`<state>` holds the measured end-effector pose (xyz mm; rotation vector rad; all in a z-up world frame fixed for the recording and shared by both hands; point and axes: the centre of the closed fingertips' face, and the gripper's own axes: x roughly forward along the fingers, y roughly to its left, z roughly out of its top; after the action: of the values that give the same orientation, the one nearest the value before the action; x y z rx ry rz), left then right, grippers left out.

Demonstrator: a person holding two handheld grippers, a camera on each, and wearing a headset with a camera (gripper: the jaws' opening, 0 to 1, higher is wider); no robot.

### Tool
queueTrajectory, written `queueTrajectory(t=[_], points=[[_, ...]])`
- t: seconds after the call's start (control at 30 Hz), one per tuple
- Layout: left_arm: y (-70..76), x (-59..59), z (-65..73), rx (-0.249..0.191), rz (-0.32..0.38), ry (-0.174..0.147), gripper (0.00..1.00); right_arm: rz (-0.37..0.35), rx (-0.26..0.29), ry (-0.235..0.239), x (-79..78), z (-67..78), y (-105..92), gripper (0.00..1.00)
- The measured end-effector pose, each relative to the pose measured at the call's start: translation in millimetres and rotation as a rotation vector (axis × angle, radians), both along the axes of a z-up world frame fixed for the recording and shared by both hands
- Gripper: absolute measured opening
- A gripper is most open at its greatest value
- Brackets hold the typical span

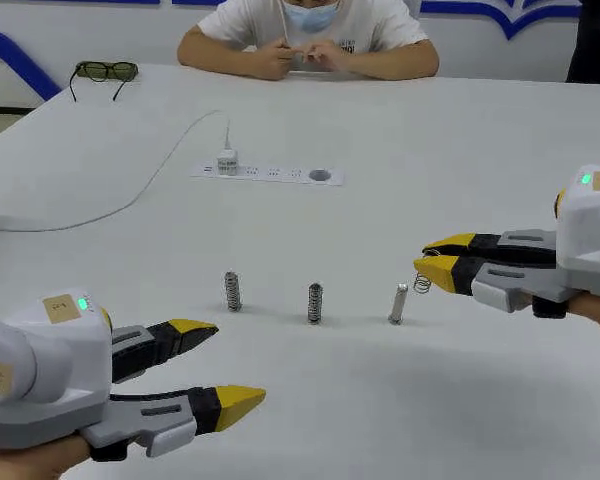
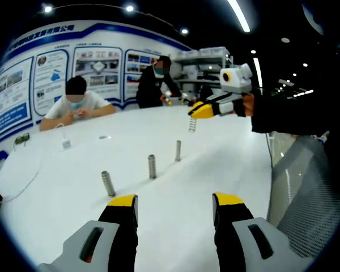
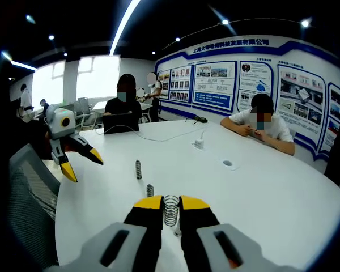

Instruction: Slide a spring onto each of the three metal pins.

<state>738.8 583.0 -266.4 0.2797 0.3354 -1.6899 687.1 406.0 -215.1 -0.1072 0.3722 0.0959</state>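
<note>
Right gripper [image 1: 427, 258] is clamped on a spring [image 1: 422, 284] that hangs from its tips with the long axis roughly upright, just above and slightly right of the bare third pin [image 1: 398, 303], not touching it. The other two pins [image 1: 233, 291] [image 1: 315, 302] already wear springs, and all three stand in a row on the white table [image 1: 380, 400]. Left gripper [image 1: 230, 362] has its jaws apart, holds nothing and sits well off at the near left, so the right one is nearer; judging from this, the spring needs a small shift left over the pin top, then straight down.
</note>
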Motion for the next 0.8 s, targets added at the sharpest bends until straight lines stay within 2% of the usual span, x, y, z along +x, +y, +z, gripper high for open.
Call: queueTrajectory(t=[0.27,0.4,0.5,0.8], points=[[-0.4,-1.7,-1.1,-0.002,0.005,0.005,0.56,-0.031,0.011,0.008,16.1,-11.2,-9.8,0.12],[1.2,0.1,-1.6,-0.003,0.013,0.009,0.56,-0.039,0.007,0.026,21.8,-19.9,-12.6,0.12],[2.1,0.7,-2.8,0.0,0.017,0.01,0.56,-0.048,0.013,0.043,22.4,-26.7,-14.9,0.12],[2.4,0.9,-5.3,0.008,0.018,0.012,0.55,-0.059,0.022,0.053,22.1,-32.9,-16.0,0.12]])
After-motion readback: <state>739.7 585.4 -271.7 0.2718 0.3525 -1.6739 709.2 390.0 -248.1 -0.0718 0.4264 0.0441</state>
